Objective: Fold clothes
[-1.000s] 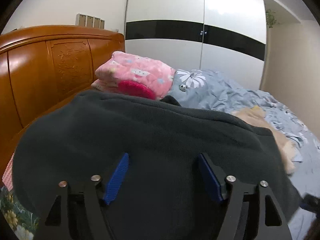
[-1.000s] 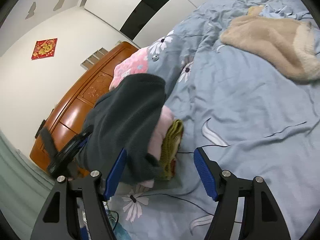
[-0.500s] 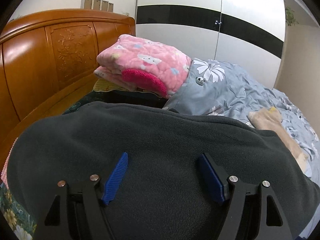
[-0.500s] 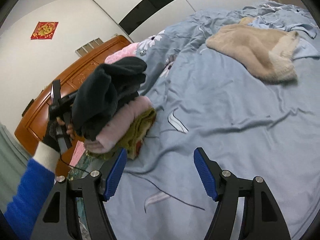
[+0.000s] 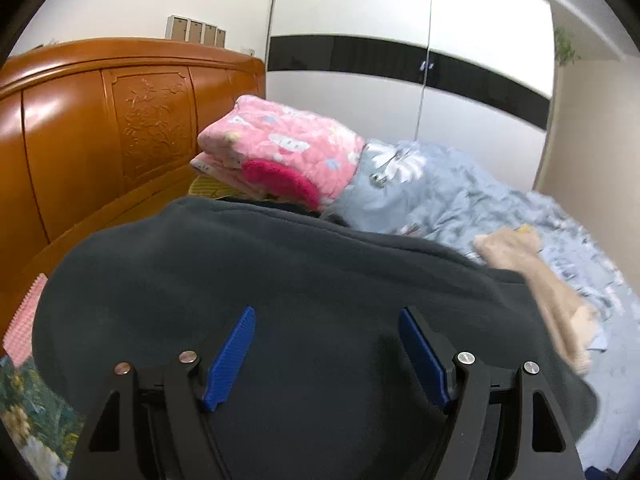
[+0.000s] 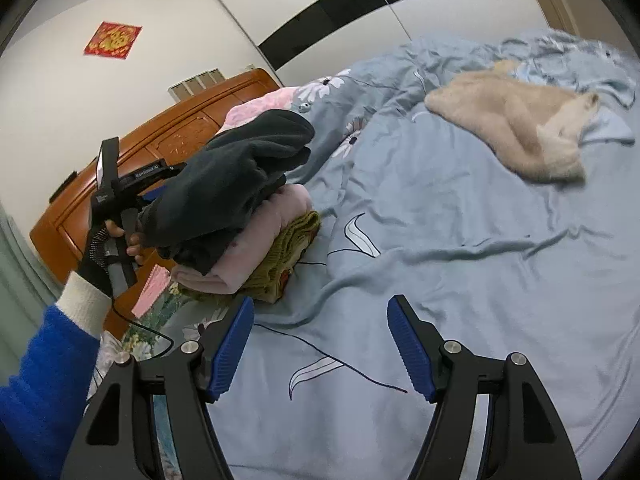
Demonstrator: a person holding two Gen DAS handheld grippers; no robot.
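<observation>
left hand-held gripper [image 5: 326,344] jaws spread wide, folded dark fleece garment [image 5: 280,300] bundled between the pads; cannot tell if they press it. garment sits atop a pink and olive stack [image 6: 260,264] near the bed's [image 6: 460,280] headboard edge. right hand-held gripper [image 6: 320,344] wide, empty, over the bedsheet. beige garment [image 6: 512,128] lies toward the far edge.

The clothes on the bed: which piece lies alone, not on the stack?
The beige fleece. It lies loose on the blue sheet, apart from the stack.
</observation>
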